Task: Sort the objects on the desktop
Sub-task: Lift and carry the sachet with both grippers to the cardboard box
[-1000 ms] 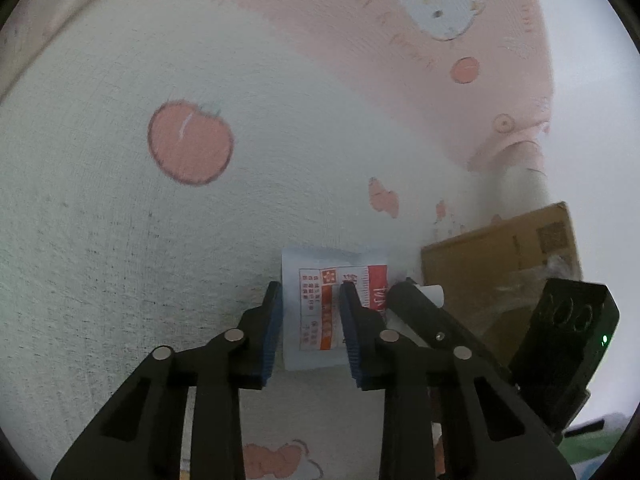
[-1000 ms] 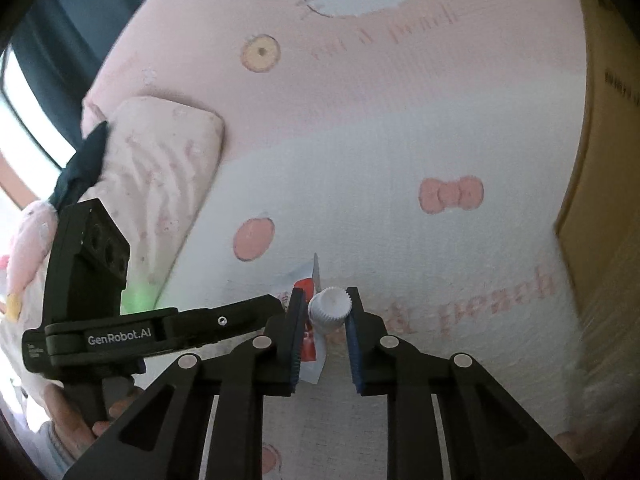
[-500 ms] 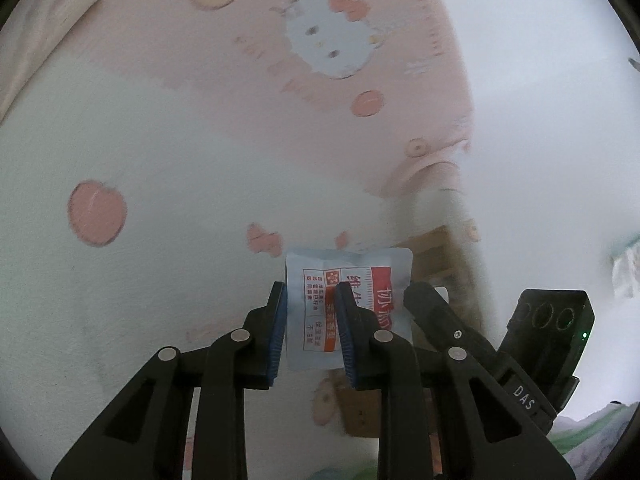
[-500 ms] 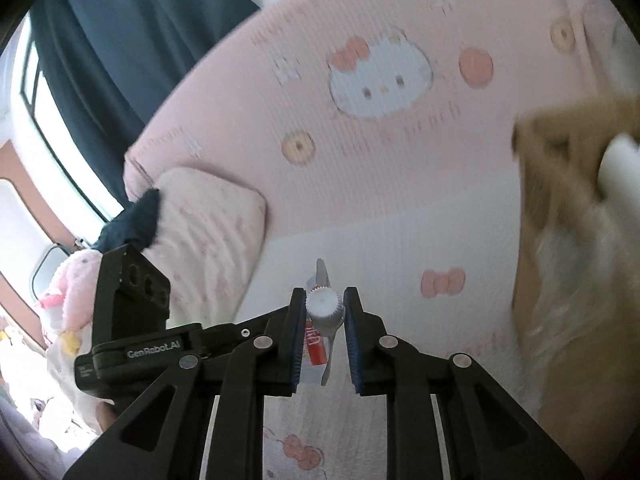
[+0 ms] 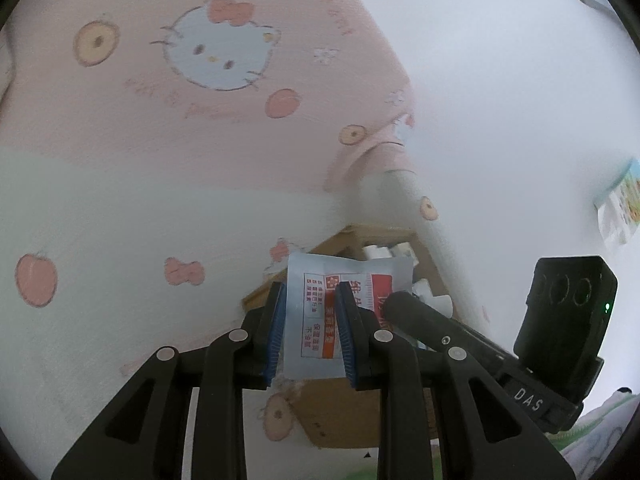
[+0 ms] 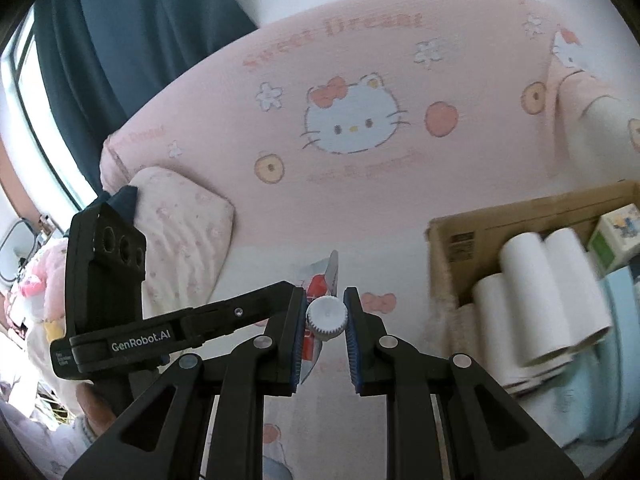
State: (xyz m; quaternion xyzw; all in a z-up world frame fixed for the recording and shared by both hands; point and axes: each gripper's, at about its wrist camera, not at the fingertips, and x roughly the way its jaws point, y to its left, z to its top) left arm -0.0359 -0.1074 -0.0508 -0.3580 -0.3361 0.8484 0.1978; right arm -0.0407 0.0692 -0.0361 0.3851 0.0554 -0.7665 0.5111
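Up in the air over the pink-and-white Hello Kitty bedspread (image 6: 360, 208), both grippers have hold of the same item. It's a flat silvery-blue pouch with red and white printed labelling (image 5: 320, 312) and a white ribbed screw cap (image 6: 326, 317). From the left wrist view, the left gripper (image 5: 310, 334) is clamped on the flat body of the pouch, blue pads pressing it from both sides, and the pouch stands upright between them. From the right wrist view, the right gripper (image 6: 326, 334) is pinched tight on the cap, with the pouch seen edge-on just behind it.

Off to the right in the right wrist view sits a brown cardboard box (image 6: 460, 240) on the bedspread, with white paper rolls (image 6: 560, 292) and a small green-and-white carton (image 6: 612, 236) inside. In the left wrist view that same box (image 5: 340, 412) shows behind and under the pouch. A pale pink floral pillow (image 6: 180, 232) lies at the left, with dark blue curtains (image 6: 132, 40) beyond it.
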